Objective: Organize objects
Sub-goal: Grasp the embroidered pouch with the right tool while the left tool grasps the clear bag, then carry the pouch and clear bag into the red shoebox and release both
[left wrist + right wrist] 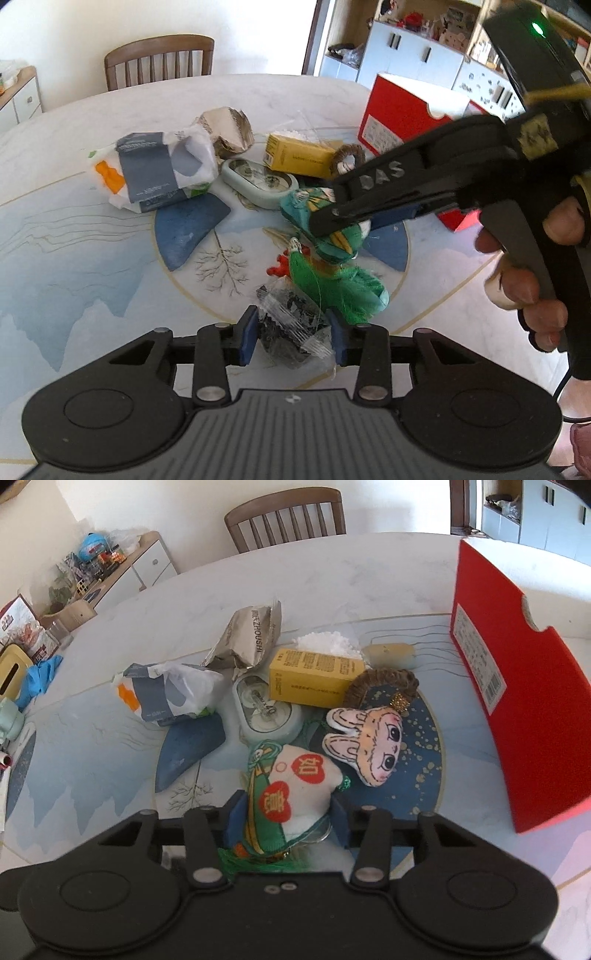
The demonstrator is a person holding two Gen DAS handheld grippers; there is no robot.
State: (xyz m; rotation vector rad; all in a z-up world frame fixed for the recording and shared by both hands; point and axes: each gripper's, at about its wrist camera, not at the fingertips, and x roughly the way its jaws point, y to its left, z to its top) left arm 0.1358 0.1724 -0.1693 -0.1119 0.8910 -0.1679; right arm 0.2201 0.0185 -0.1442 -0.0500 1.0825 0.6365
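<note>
The left tongs [291, 338] are clamped on a crinkly clear packet [291, 325]; the right tongs [286, 821] pinch a soft embroidered pouch [295, 797] on the table [110, 775]. Both are light and squashy, so the middle looks the best grip. A red box [517, 701] stands right of the right tongs.
</note>
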